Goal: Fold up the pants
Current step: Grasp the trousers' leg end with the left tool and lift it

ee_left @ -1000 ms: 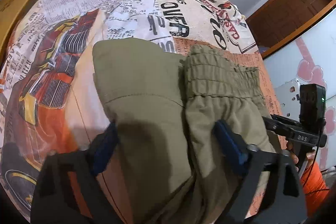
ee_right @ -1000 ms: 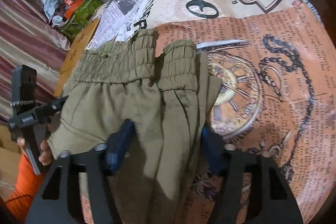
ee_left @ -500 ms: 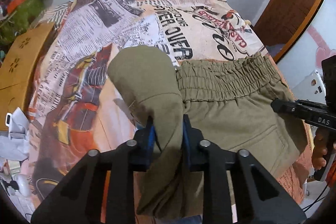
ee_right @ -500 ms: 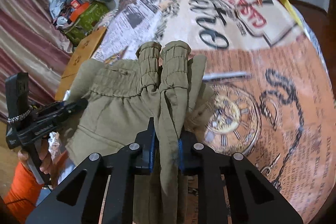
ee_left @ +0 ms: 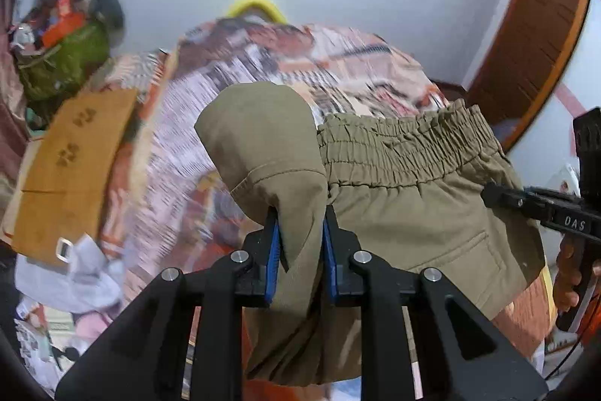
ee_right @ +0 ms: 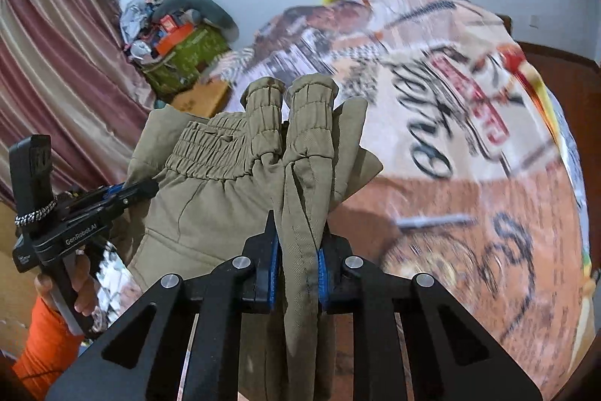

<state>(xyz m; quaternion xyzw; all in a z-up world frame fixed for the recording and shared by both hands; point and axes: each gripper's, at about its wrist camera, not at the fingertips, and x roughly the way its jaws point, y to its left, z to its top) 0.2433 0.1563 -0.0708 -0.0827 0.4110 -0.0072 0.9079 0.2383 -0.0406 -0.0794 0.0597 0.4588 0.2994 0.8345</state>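
Note:
The olive-green pants (ee_left: pixel 405 202) with a gathered elastic waistband hang lifted above the bed between both grippers. My left gripper (ee_left: pixel 299 232) is shut on a bunched fold of the pants at one end of the waist. My right gripper (ee_right: pixel 298 243) is shut on the other bunched end of the pants (ee_right: pixel 300 153). The right gripper also shows at the right edge of the left wrist view (ee_left: pixel 544 209); the left gripper shows at the left of the right wrist view (ee_right: pixel 112 198). The lower legs hang below, out of view.
The bed (ee_right: pixel 469 145) with a newspaper-print cover lies below and ahead. A brown cardboard box (ee_left: pixel 71 160) and a green bag of clutter (ee_right: pixel 184 52) sit at its left side. A red curtain (ee_right: pixel 49 70) and a wooden door (ee_left: pixel 541 36) flank the white wall.
Both grippers went from open around the pants to shut on them, then lifted them off the bed. The views now tilt up toward the wall.

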